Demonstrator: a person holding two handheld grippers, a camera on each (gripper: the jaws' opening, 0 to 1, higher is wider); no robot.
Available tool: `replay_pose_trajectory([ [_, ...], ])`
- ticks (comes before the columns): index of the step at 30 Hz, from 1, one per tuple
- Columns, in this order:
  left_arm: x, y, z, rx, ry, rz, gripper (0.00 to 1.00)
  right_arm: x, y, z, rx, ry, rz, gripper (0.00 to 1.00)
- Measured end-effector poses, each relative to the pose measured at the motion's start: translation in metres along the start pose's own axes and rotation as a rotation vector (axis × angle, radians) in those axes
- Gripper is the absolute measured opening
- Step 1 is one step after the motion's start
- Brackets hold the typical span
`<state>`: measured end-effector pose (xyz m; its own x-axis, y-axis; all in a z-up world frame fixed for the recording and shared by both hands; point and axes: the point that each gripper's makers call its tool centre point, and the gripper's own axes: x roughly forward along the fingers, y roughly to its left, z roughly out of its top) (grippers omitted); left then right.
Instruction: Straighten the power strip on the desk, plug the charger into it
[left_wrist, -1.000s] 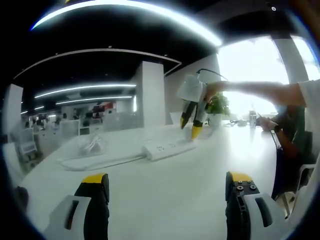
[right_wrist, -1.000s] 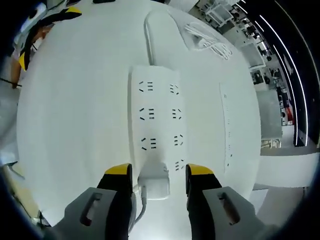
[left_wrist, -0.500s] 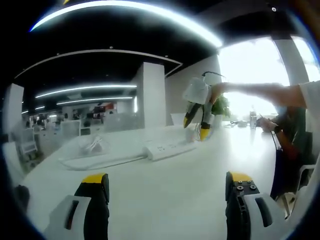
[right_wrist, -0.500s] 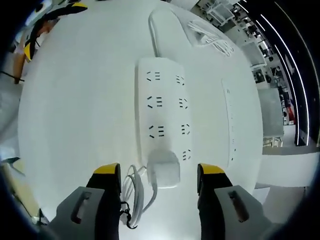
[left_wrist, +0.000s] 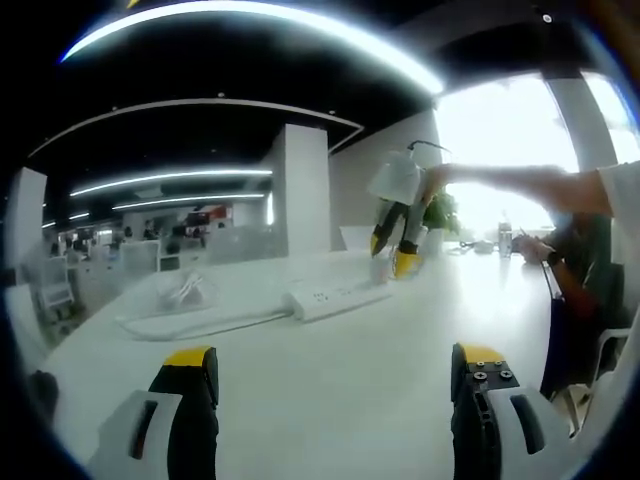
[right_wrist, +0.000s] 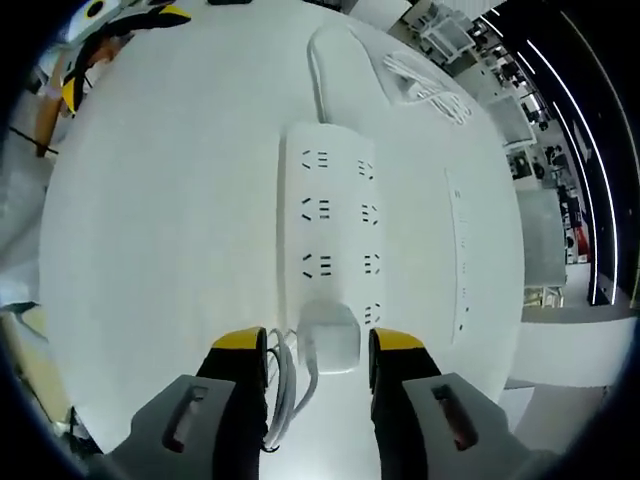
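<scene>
A white power strip (right_wrist: 330, 225) lies straight on the white desk (right_wrist: 150, 230), running away from my right gripper (right_wrist: 318, 345). A white charger (right_wrist: 330, 335) sits in the strip's nearest socket, and its cable (right_wrist: 285, 385) loops down to the left. My right gripper hangs over the charger, open, with gaps on both sides. In the left gripper view the power strip (left_wrist: 335, 298) lies mid-desk and the right gripper (left_wrist: 392, 258) hovers above its right end. My left gripper (left_wrist: 334, 357) is low over the desk, open and holding nothing.
A bundled white cable (right_wrist: 425, 85) lies beyond the strip's far end, next to the strip's thick cord (right_wrist: 335, 60). A person's arm (left_wrist: 520, 185) reaches in from the right. A potted plant (left_wrist: 440, 212) and small items stand at the desk's far right.
My right gripper's jaws have narrowed from their wider spread of half a second ago and sit closer around the charger. The charger stays plugged in. My left gripper has not moved.
</scene>
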<state>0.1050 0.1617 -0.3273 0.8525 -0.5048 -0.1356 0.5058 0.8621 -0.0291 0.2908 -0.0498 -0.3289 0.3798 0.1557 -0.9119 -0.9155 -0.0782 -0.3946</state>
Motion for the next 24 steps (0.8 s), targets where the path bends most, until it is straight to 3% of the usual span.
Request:
replay_pose_trajectory([
  [9, 0.0015, -0.0005, 0.0023, 0.006, -0.001, -0.003, 0.99, 0.0007, -0.005, -0.0022, -0.022, 0.015, -0.028, 0.26],
  [24, 0.0029, -0.0018, 0.0055, 0.013, -0.004, -0.007, 0.99, 0.0027, -0.0081, -0.0004, 0.006, 0.035, -0.033, 0.23],
])
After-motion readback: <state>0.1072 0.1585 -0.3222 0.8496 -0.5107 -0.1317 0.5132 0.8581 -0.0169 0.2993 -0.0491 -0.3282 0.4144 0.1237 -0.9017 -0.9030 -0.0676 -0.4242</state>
